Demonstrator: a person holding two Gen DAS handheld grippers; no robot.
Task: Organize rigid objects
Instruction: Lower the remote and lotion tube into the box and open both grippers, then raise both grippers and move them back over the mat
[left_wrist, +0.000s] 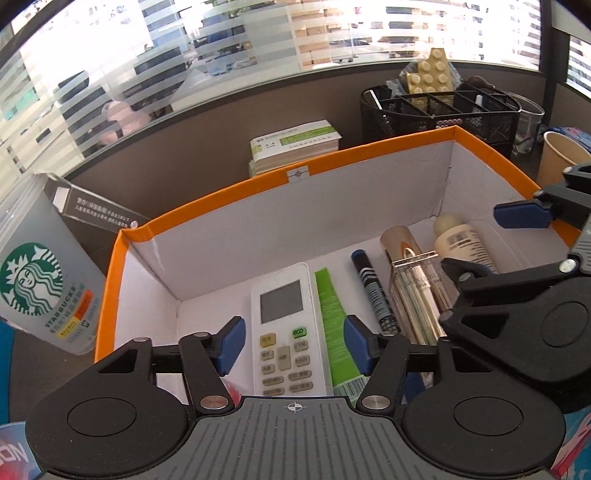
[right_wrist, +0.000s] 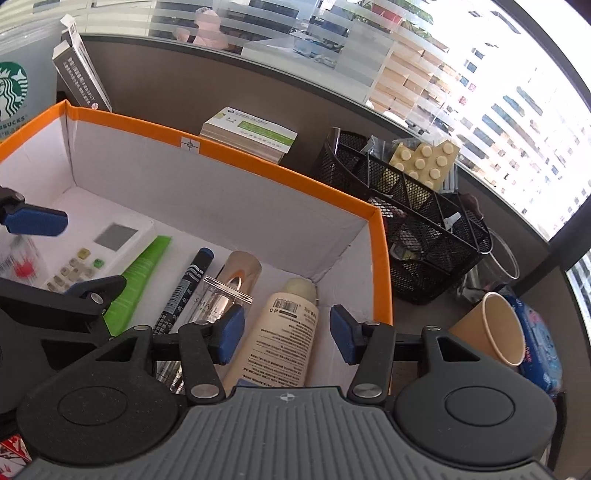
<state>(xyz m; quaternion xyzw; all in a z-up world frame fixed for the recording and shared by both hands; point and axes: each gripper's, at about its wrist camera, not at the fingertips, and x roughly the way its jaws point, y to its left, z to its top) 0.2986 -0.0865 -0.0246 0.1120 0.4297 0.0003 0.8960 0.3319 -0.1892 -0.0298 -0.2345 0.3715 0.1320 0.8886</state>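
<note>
Hovering over the orange-rimmed box (left_wrist: 229, 192) on the worktop, the left gripper (left_wrist: 293, 343) and right gripper (right_wrist: 286, 334) hang with jaws wide and empty. Remote (left_wrist: 284, 325), green tube (left_wrist: 332, 325), marker (left_wrist: 373, 291) and cream bottle (right_wrist: 284, 332) lie packed inside; a careless descent could clip neighbours.

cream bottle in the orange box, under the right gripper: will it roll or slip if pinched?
The cream bottle lies on its side and looks round, so a nudge would probably roll it. Its smooth labelled wall may slip. The right gripper is open astride it; the box wall likely limits travel.
</note>
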